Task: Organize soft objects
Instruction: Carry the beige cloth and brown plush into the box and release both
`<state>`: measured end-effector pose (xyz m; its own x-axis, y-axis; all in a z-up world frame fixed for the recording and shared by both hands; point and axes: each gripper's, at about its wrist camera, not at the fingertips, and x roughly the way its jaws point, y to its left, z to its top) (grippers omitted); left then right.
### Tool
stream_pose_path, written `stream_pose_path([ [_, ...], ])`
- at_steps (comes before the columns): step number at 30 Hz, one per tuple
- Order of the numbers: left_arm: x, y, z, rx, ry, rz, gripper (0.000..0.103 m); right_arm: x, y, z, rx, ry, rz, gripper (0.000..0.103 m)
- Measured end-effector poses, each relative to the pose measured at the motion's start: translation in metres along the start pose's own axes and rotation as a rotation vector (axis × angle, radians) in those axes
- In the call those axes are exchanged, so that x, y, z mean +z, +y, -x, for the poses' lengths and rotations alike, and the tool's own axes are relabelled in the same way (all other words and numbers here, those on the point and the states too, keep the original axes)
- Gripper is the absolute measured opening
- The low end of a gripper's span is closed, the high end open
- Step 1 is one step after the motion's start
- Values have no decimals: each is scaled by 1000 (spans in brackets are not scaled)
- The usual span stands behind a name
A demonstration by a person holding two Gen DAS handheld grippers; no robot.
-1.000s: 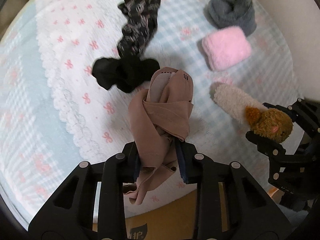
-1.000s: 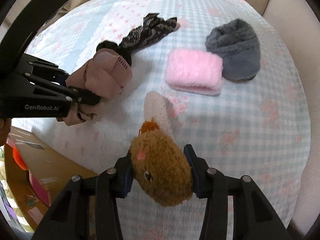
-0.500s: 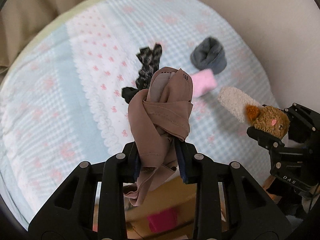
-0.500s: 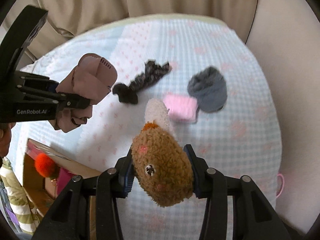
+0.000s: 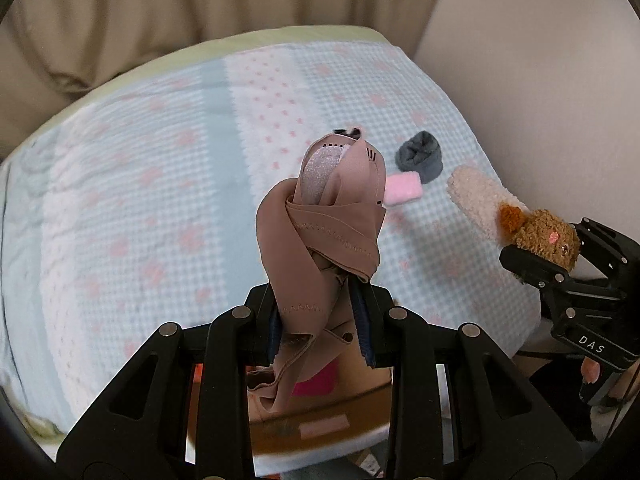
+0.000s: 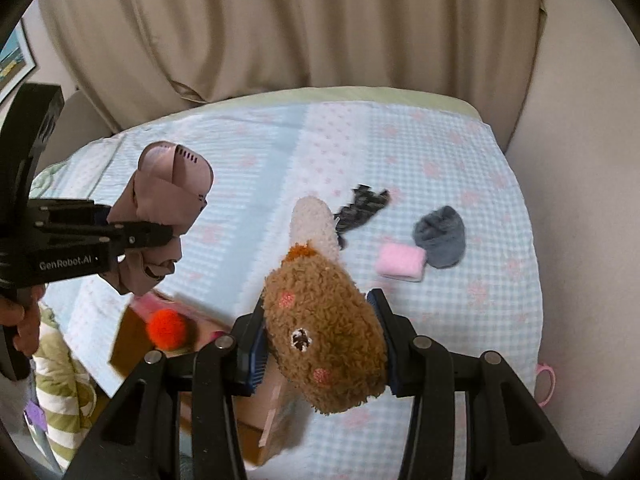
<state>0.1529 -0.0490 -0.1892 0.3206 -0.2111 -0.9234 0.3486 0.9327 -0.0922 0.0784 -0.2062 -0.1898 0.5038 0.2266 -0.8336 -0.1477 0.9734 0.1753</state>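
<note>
Both tools are loaded and held up over the near edge of the bed.

Nearest, the left tool (image 5: 322, 320) is clenched on a folded tan-pink garment (image 5: 332, 228) that stands up between its pads, and the right tool (image 6: 318, 354) is clamped on the brown head of a plush bear sock (image 6: 324, 332), whose cream cuff points away toward the bed. Just beneath them sits an open cardboard box (image 6: 132, 336) holding an orange pompom (image 6: 167, 329) and something pink. Farther off, on the blue-checked bedspread (image 6: 440, 152), a pink fluffy roll (image 6: 400, 263) lies touching a grey rolled sock (image 6: 442, 236), with a dark patterned sock (image 6: 362, 208) near them, partly hidden by the cuff. Beige curtains (image 6: 260, 28) hang behind the bed.
</note>
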Motion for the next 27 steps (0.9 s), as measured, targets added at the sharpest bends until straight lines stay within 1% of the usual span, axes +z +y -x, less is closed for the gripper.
stream_pose_path([
  [4, -30, 20, 26, 9, -19, 54, 27, -9, 33, 9, 26, -4, 6, 42],
  [9, -76, 51, 51, 4, -32, 109, 27, -27, 78, 12, 31, 8, 11, 42],
  [12, -101, 68, 54, 3, -22, 133, 27, -40, 101, 10, 26, 29, -11, 42],
  [18, -147, 101, 46, -15, 17, 160, 27, -63, 131, -6, 9, 77, -92, 42],
  [22, -166, 112, 34, -20, 46, 143, 27, -78, 143, -25, -19, 113, -138, 42],
  [27, -181, 123, 3, -39, 100, 142, 27, -93, 146, -54, -68, 161, -210, 42],
])
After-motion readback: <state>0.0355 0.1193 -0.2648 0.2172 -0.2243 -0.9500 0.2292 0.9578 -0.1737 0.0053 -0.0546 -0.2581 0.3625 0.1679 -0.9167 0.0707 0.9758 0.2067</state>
